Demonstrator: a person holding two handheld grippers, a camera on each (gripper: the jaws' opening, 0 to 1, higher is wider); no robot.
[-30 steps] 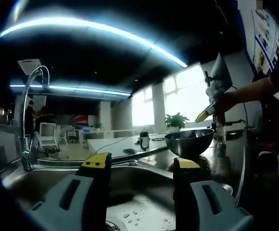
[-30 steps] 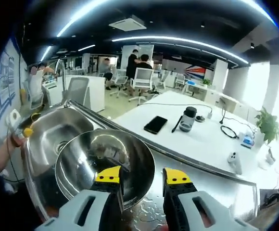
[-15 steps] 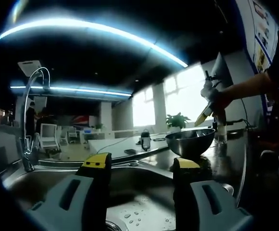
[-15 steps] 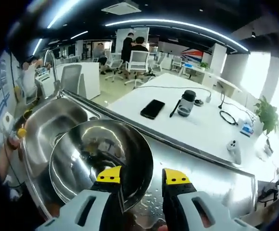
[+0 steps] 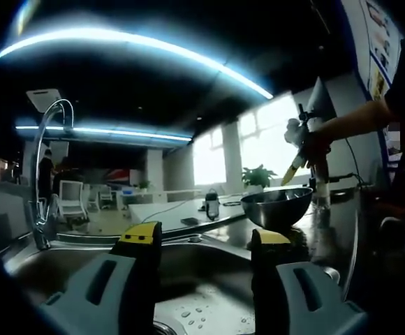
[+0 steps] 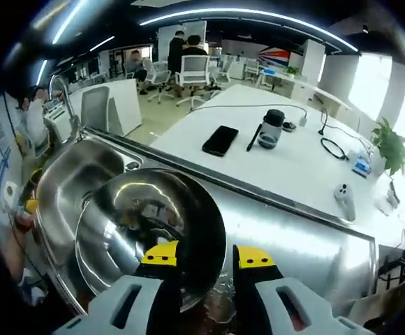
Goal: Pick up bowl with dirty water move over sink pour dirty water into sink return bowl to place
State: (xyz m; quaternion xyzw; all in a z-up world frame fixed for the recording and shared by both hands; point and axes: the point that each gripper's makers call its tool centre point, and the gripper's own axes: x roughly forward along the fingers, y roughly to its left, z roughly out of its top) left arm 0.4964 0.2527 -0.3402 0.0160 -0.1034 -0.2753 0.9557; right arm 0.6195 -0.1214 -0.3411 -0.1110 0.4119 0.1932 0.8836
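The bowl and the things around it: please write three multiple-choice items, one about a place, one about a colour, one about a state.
1. Where is the phone?
A. in the sink
B. on the white table
C. in the bowl

2. What colour are the tips of the right gripper?
A. yellow
B. red
C. green

3. How does the right gripper stand to the bowl?
A. wide open, far from it
B. shut on its rim
C. shut on the faucet

Answers:
1. B: the phone lies flat on the white table, beyond the sink.
2. A: both jaws end in yellow pads.
3. B: one jaw is inside the rim and one outside, close together.
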